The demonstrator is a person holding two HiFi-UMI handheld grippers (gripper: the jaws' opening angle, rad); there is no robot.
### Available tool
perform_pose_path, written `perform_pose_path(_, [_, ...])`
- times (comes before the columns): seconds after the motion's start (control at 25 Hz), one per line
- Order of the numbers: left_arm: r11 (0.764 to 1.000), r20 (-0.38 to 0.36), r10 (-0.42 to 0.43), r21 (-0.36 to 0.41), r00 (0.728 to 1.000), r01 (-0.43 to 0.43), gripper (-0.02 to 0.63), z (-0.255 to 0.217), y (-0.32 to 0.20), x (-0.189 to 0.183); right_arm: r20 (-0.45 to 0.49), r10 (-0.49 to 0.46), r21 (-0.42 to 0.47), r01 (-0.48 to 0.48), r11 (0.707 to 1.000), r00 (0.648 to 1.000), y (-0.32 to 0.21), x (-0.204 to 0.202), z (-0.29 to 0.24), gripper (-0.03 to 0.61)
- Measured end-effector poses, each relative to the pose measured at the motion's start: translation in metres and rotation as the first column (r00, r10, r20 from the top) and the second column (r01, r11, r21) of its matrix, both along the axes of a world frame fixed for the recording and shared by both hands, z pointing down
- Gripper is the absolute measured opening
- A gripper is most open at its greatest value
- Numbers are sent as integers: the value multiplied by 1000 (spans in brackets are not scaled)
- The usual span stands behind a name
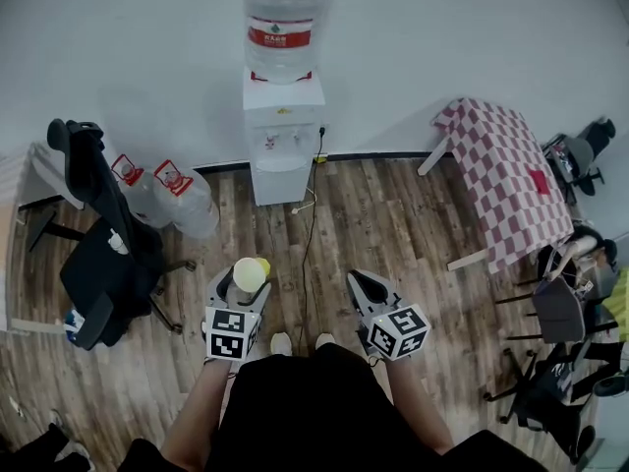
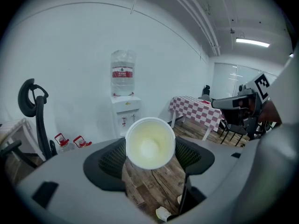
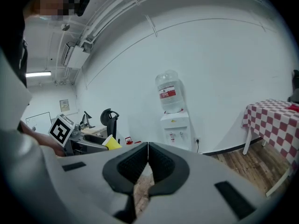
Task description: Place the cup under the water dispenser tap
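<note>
Small cup (image 1: 249,274), yellow outside, pale cream inside. Sits pinched by its sides between the jaws of the left hand-held gripper (image 1: 243,280), clear of the floor. Shows its round open mouth straight to the left gripper view, base pointing away towards the far wall; from the head view, mouth turned upward with a sliver of yellow wall at the far edge.

White water dispenser (image 1: 283,136), upright against the wall on the wooden floor, topped by a large clear bottle (image 1: 285,13) with a red label. Carries two small taps (image 1: 282,139) in a recess on its front. Stands well apart from the cup, straight ahead of it.
</note>
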State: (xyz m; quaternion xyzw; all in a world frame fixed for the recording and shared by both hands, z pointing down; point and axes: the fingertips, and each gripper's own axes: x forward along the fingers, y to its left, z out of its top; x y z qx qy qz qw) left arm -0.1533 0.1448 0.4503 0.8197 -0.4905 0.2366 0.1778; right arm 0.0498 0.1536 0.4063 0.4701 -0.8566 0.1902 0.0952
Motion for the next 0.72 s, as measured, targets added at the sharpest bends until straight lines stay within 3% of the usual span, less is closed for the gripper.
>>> perform_pose_path(0.72, [999,-42,-3,-35,999,1,339,19,5,-11,-31,-12,-43,11,999,999,2,-18,9,21])
